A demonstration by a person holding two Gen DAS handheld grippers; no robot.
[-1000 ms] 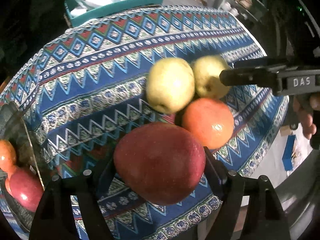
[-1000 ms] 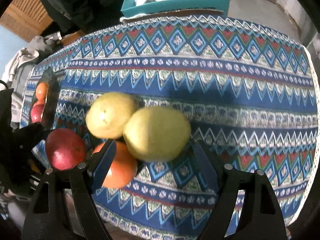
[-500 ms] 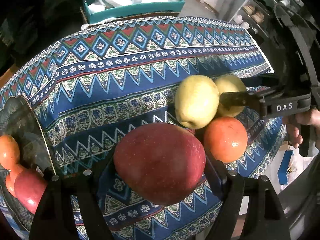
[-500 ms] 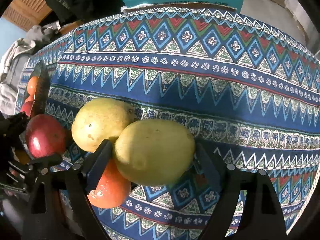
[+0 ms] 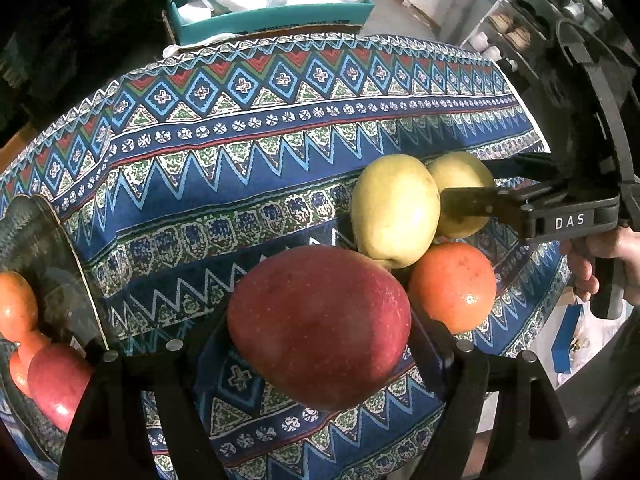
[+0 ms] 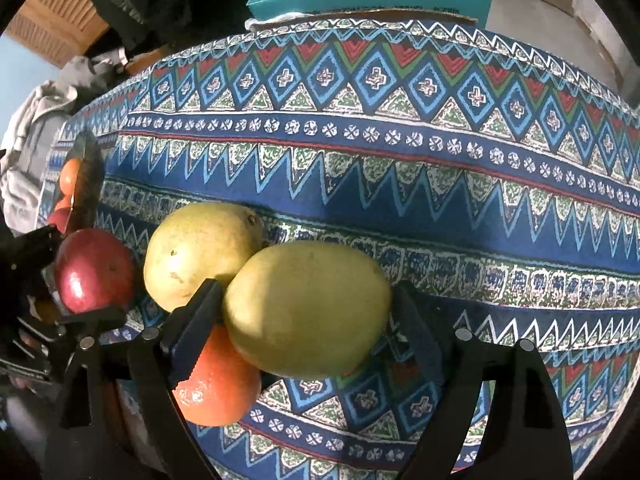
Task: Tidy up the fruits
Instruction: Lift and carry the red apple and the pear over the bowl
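My left gripper (image 5: 320, 340) is shut on a large red apple (image 5: 318, 326) and holds it above the patterned tablecloth. My right gripper (image 6: 308, 312) is shut on a yellow-green pear (image 6: 306, 308); it also shows in the left wrist view (image 5: 460, 184). A second yellow-green pear (image 5: 394, 210) and an orange (image 5: 452, 286) lie on the cloth, touching each other beside the held pear. A glass bowl (image 5: 44, 248) at the left edge holds an orange (image 5: 16, 306) and a red apple (image 5: 58, 384). The left gripper with its apple (image 6: 94, 268) appears at the left of the right wrist view.
A teal box (image 5: 272, 16) with plastic bags stands beyond the table's far edge. Shelving (image 5: 516, 28) is at the far right. The tablecloth (image 5: 248, 128) covers the whole round table; its near edge falls away just below the fruit.
Both grippers have come closer to the fruit and table. The right gripper's fingers have closed in on the pear. The red apple stays held in the left gripper.
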